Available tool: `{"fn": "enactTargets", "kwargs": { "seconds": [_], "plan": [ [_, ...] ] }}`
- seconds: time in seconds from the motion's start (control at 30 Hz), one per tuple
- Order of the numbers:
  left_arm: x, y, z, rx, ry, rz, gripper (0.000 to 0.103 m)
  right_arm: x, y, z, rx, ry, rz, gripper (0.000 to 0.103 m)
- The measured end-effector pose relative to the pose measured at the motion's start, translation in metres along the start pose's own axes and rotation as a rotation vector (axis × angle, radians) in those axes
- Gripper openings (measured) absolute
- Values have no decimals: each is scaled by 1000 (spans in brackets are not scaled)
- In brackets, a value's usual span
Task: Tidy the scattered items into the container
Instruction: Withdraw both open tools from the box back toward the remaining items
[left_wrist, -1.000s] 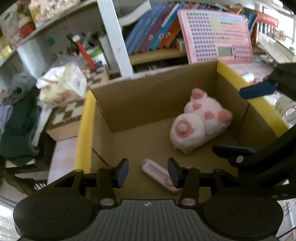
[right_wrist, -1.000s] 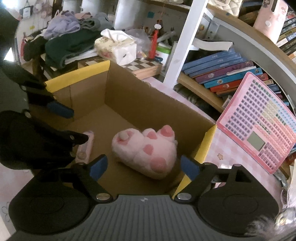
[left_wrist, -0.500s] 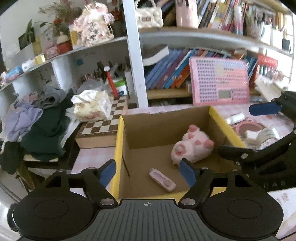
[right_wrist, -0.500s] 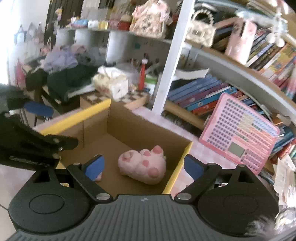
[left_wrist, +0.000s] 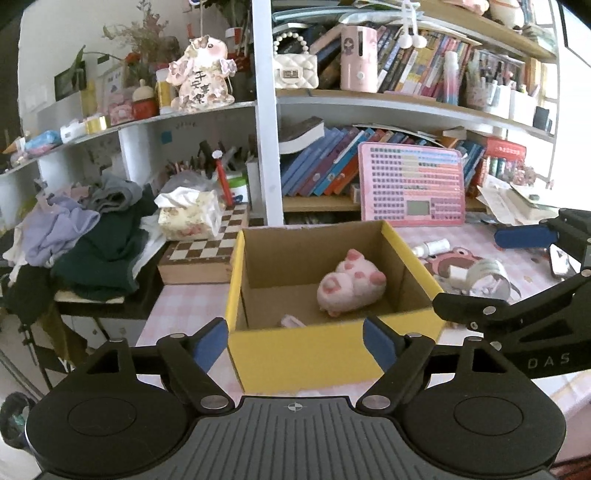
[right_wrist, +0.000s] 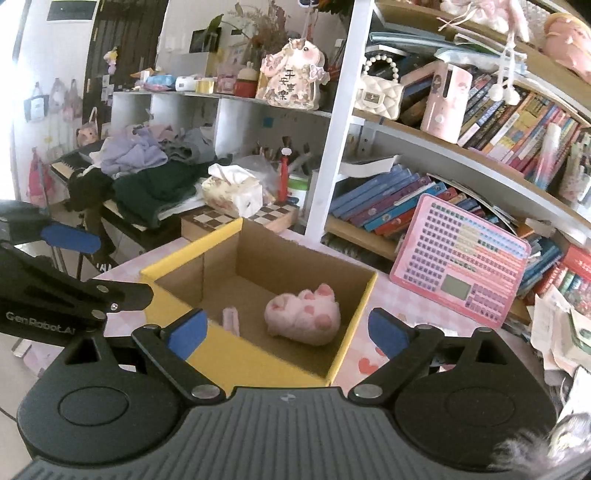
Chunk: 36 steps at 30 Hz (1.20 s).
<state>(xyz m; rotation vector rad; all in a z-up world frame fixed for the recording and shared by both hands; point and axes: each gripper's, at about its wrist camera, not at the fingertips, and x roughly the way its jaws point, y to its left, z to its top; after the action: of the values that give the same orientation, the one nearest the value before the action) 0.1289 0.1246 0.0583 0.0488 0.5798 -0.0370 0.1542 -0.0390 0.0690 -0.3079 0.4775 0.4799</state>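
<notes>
Both grippers are pulling back and up from the cardboard box (left_wrist: 332, 343), which a second ago was filling both views and is now sitting whole in front of them, yellow rim and near wall in sight. The left gripper (left_wrist: 295, 341) has just been opening its jaws, from fairly narrow over the small pink case (left_wrist: 291, 320) to wide, with nothing between the pads; the right gripper (right_wrist: 286, 330) has been widening too and is standing wide and empty. The pink plush toy (left_wrist: 351, 286) is lying on the box floor toward the right wall, and the pink case is lying apart from it near the front wall, half hidden behind the rim in the left wrist view. So two items are already in the container and both hands are free. On the pink checked tabletop (left_wrist: 517, 266) to the right of the box, a small white bottle (left_wrist: 432, 246), a roll of tape (left_wrist: 487, 275) and other small things are still lying loose, so in my judgement the tidying is not finished and another pick is due there.
</notes>
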Motion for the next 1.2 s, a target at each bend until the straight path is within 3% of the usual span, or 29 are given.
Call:
{"fn": "enactTargets", "kwargs": {
  "seconds": [0.23, 0.4, 0.53, 0.67, 0.87, 1.2],
  "plan": [
    [-21, -3, -30, 21, 25, -20, 86, -23, 8, -33, 4, 57, -31, 95],
    [-31, -4, -52, -23, 55, -15, 86, -35, 13, -49, 115, 93, -51, 95],
    [-40, -11, -69, -50, 71, -30, 90, -46, 20, -61, 183, 85, -115, 95],
    [-42, -19, -77, -8, 97, -38, 90, -53, 28, -74, 197, 113, -150, 95],
    [-43, -21, -89, -22, 143, -64, 91, -59, 32, -86, 233, 170, -160, 96],
    [-36, -36, -98, 6, 211, -147, 91, -66, 26, -99, 271, 239, -199, 98]
  ]
}}
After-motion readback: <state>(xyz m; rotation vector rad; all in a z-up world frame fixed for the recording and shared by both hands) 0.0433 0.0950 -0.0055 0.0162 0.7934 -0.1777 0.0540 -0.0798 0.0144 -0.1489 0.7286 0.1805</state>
